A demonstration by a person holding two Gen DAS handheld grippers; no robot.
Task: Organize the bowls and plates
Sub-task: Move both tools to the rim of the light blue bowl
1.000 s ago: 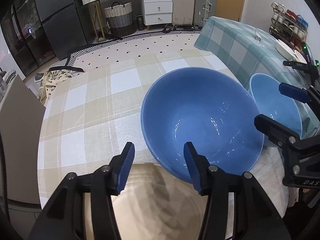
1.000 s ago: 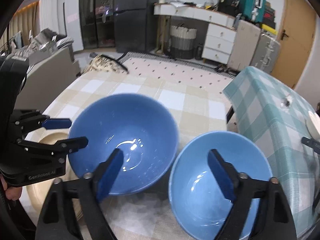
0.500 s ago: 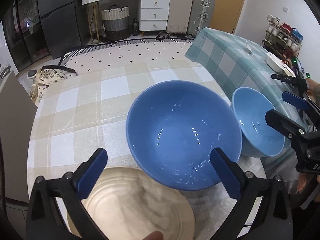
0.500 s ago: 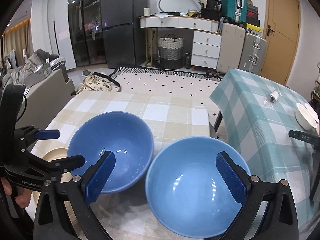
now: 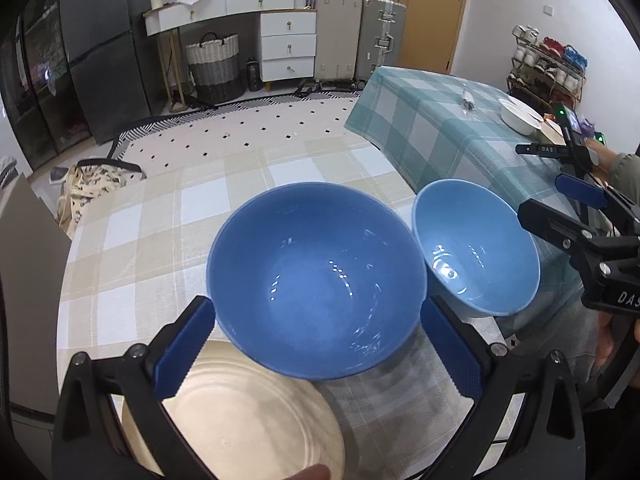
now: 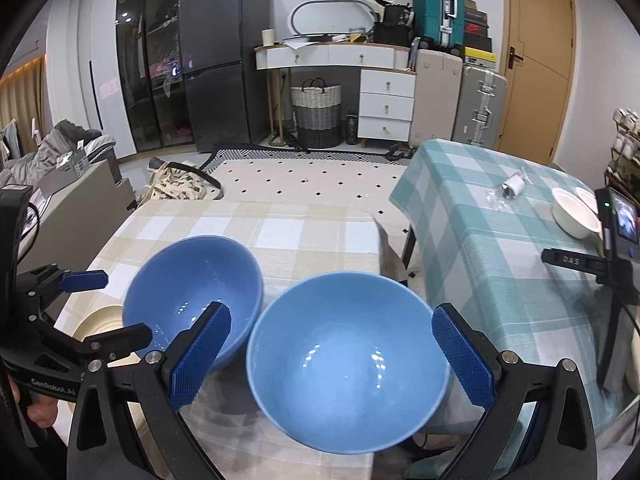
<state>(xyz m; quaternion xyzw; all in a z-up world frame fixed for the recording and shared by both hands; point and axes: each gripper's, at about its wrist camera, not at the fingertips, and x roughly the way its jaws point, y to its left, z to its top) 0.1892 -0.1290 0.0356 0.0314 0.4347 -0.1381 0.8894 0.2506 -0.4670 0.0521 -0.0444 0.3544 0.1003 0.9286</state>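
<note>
A dark blue bowl stands on the beige checked table, its near edge over a cream plate. A light blue bowl stands to its right at the table's edge. My left gripper is open, its pads wide on either side of the dark bowl's near rim, holding nothing. My right gripper is open, its pads either side of the light blue bowl, apart from it. The dark bowl and the plate show at the left of the right wrist view.
A second table with a teal checked cloth stands to the right, carrying white bowls and a small wrapped item. A gap separates the two tables. A bag lies on the floor beyond.
Both grippers have pulled back and up from the bowls. My left gripper opened wide from a narrow gap at the dark bowl's rim. The cream plate has come into view.
</note>
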